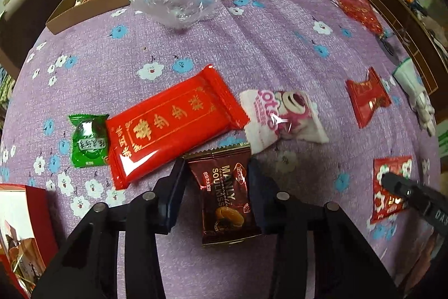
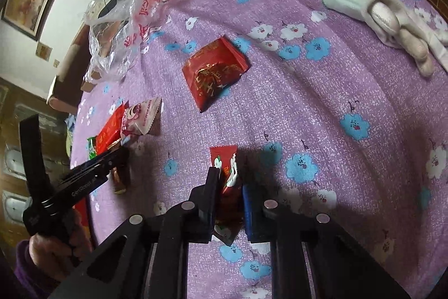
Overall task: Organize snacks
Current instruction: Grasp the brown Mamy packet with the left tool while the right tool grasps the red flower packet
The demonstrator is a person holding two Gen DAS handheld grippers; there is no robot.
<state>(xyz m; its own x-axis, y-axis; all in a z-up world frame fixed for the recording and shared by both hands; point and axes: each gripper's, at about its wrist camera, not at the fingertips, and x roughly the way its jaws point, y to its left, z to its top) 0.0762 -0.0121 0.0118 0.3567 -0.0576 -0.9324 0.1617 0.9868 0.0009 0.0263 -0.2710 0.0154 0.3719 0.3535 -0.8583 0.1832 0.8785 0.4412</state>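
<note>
Wrappers feel light, crinkly, slippery: my left tongs (image 1: 217,181) straddle the brown Soulkiss cookie packet (image 1: 227,195) mid-body, right tongs (image 2: 228,198) pinch the red-and-white candy packet (image 2: 227,178) flat.

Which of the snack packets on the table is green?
Only the small green packet, lying at the left end of the long red packet. The other packets are red, brown, or white and pink.
</note>
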